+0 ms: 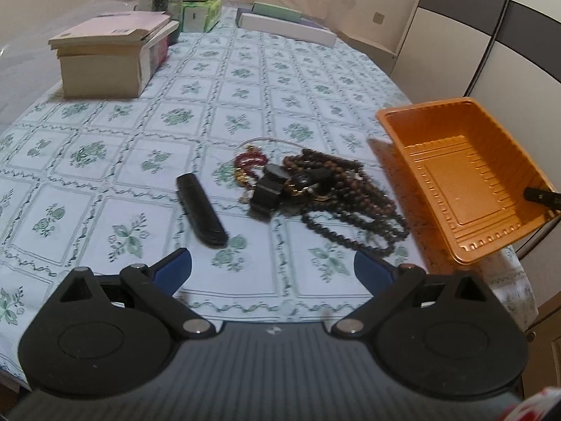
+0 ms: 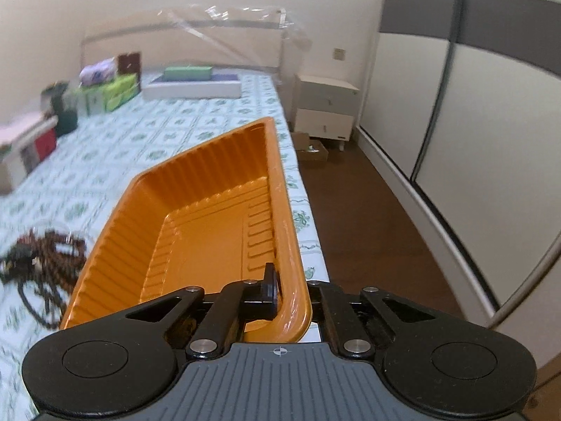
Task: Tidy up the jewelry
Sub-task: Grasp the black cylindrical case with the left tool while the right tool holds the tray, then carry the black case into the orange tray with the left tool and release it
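While a bed spread with a green floral-print cover fills most of both views, an orange ribbed plastic tray sits tilted near its right edge, lifted clear of the cover on the side toward the jewelry. The right gripper has its fingers clamped on the tray's near rim, one black finger inside the wall and the other outside. A stack of beige cardboard boxes stands at the far left, with green tissue boxes and a long white flat box beyond it. Near the middle of the bed lies a tangled heap of dark brown bead necklaces, just left of the tray, with a red bead bracelet and small black pieces touching its left side. A slim black case rests apart, left of the heap. The left gripper hovers low over the cover, blue-padded fingers spread wide apart, holding nothing.
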The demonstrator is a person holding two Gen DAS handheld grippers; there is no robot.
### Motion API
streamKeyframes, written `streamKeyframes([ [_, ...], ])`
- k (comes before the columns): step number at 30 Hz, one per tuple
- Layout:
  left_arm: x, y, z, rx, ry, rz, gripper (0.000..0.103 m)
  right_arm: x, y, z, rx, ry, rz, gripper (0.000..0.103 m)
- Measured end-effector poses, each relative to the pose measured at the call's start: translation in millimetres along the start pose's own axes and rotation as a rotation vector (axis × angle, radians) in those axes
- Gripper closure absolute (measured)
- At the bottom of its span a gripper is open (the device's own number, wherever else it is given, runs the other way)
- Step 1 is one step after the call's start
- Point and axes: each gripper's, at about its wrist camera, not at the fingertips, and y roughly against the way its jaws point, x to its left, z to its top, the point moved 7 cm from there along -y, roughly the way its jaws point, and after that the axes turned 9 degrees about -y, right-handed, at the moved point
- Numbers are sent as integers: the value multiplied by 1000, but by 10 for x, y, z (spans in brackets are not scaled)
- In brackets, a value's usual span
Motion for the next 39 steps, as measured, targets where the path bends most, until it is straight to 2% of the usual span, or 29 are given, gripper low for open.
streamKeyframes([
  [10, 408, -78, 26, -1, 14, 75, 5, 245, -6, 47, 15, 142, -45, 99],
  [17, 609, -244, 53, 4, 30, 103, 18, 333, -10, 65, 20, 184, -63, 99],
  [20, 578, -316, 90, -8, -4, 115, 29, 336, -8, 57, 20, 189, -67, 99],
  [25, 505, -498, 95, -1, -35, 145, 41, 338, -18, 53, 19, 193, -68, 99],
  [31, 490, -581, 111, 11, -85, 174, 65, 336, -19, 40, 18, 194, -70, 99],
  [33, 511, -582, 118, 19, -108, 191, 78, 335, -25, 37, 17, 191, -71, 99],
  [39, 557, -558, 121, 30, -131, 190, 84, 325, -28, 20, 13, 188, -73, 99],
])
